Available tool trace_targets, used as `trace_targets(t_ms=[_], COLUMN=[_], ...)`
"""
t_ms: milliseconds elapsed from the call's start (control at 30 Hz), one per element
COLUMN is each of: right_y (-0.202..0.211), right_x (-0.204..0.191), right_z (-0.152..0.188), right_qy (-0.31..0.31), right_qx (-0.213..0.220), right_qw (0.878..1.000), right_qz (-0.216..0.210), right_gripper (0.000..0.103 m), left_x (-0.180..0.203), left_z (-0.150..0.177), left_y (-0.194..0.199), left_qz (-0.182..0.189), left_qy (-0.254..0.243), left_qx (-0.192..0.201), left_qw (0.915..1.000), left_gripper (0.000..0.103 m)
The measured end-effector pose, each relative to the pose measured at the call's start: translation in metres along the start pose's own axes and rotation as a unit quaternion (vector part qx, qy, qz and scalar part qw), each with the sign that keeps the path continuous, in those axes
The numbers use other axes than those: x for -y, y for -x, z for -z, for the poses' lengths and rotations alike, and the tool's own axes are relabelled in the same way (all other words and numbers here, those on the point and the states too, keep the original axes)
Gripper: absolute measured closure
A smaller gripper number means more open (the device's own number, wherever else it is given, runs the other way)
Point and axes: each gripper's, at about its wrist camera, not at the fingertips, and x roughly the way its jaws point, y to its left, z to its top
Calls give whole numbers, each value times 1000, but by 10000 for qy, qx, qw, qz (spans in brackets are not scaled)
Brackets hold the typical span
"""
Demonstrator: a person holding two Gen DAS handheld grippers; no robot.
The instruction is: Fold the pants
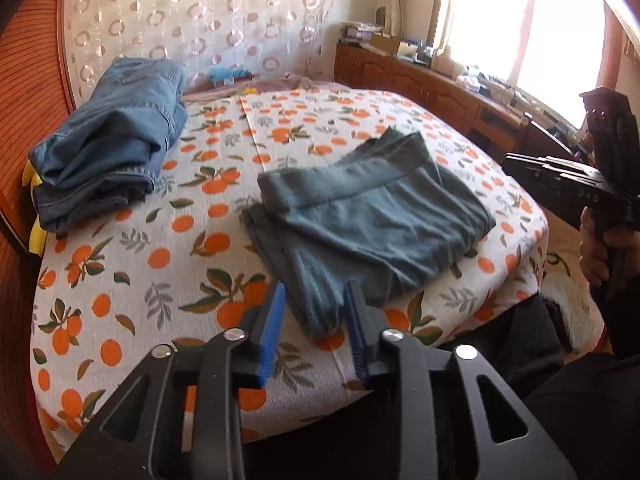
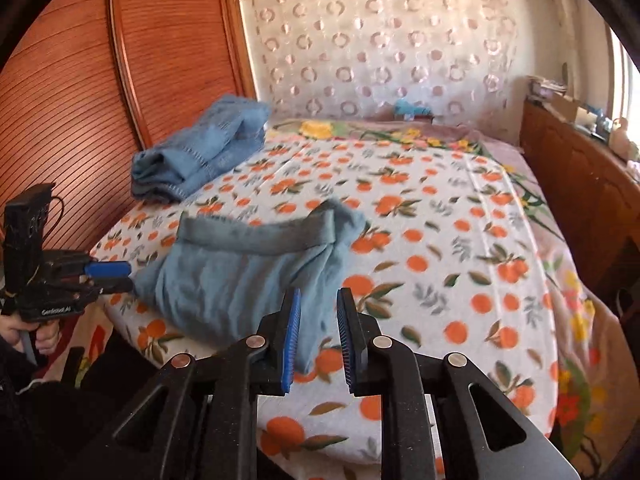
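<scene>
- black linkage arms fill the bottom of both wrist views, and from them rise blue-padded fingers; the left gripper (image 1: 316, 332) stands parted with nothing pinched, its pads framing the near hem of the cloth without pressing it.
- right gripper (image 2: 318, 340) is likewise released, a narrow gap between its pads, only bedspread and a corner of fabric showing behind that gap.
- grey-green pants (image 1: 368, 220) lie folded into a rough rectangle at the centre of the left view, on the near part of the bed (image 1: 140, 280), whose cover is printed with oranges; the waistband lies along the far edge.
- one risk: the near lower corner of the pants reaches close to the bed's front edge, so a careless brush from either gripper could drag that corner off and undo the fold.
- another risk: the layers look loosely stacked and uneven on the left side, so a pinch that catches only the top layer would likely peel it back rather than move the whole bundle.
- folded jeans (image 1: 108, 136) rest in the upper left of the frame, well apart from the pants; a wide sweep toward them could topple that pile.
- a hand (image 1: 600, 248) at the right edge holds the other gripper's handle, close enough that the two tools could knock together.
</scene>
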Motion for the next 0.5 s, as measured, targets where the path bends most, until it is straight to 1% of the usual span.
trace_targets(t_ms=[33,67,133,167,200,233,300,433,467,500], right_y=[-1,-4,-13,-20,-27,-35,-49,-72,-76,-80], right_x=[0,-1,-3,-4,-5,-5,-6,-5,-6,-5], right_z=[0,0,-1,0,0,-1,-2,-11,-14,-17], right_qy=[0,-12,-38,-43,-42,-48,-97,-98,-53,-5], right_qx=[0,-6,-9,-27,-40,-51,-80,-155,-151,-151], right_qw=[10000,10000,10000,10000,10000,10000,9999,9998,9999,9999], right_qz=[-10,-15,-44,-30,16,63,17,-22,-12,14], right_gripper=[81,79,72,66,62,61,60,59,59,59], left_x=[-1,-3,-8,-11,-14,-16,-18,-15,-14,-13], left_z=[-1,-2,-5,-6,-7,-8,-10,-17,-18,-19], left_y=[0,-2,-6,-10,-14,-18,-24,-33,-35,-36], left_qz=[4,-15,-65,-47,8,48,101,114,106,103], left_qy=[28,67,175,251,326,388,445,346,313,288], left_qx=[11,25,33,28,21,7,-33,-7,-12,-21], left_qw=[10000,10000,9998,9997,9995,9992,9990,9993,9995,9995], left_gripper=[61,60,60,60,60,60,60,61,66,69])
